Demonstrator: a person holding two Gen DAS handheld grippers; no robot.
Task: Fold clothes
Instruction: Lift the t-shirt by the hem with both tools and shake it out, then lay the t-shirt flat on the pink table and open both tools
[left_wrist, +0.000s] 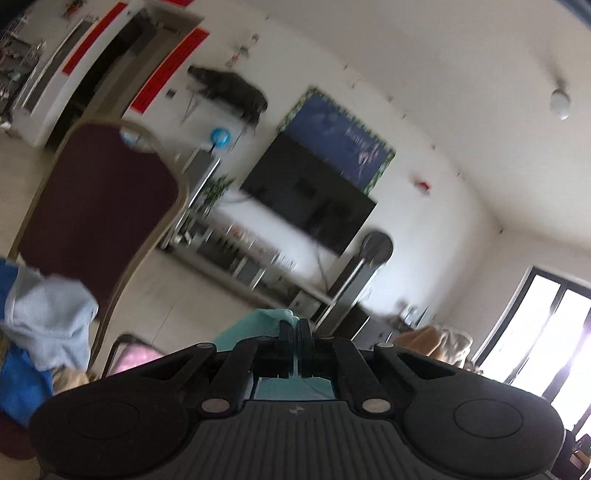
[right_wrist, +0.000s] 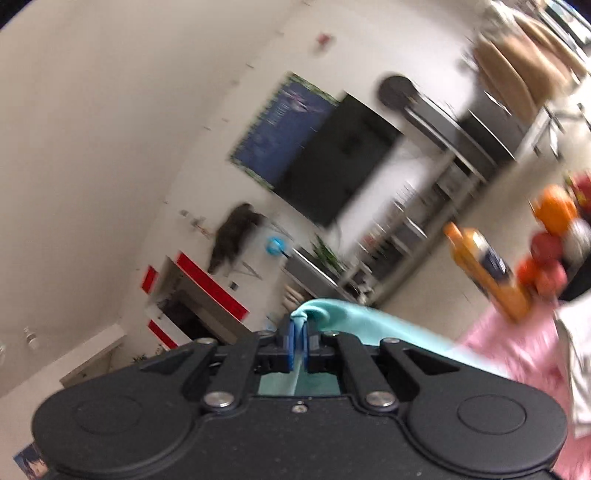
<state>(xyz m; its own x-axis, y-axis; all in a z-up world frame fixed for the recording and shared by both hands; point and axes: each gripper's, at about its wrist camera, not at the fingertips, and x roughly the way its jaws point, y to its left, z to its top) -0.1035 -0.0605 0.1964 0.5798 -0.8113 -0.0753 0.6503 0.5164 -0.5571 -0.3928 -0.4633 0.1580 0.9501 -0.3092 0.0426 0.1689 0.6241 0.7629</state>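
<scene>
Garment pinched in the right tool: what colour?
Light teal garment, plain, no pattern visible. Shows best in the right wrist view.

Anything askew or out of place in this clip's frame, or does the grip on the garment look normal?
Nothing stands out. The left gripper and the right gripper are each shut on the teal garment. The views are tilted and blurred, and a loose pile of clothes lies beside the chair.

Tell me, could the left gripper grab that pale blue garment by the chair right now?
Probably not as things stand: the left gripper is shut on the teal cloth, so its jaws are occupied. The pale blue garment lies off to its side, unobstructed.
</scene>
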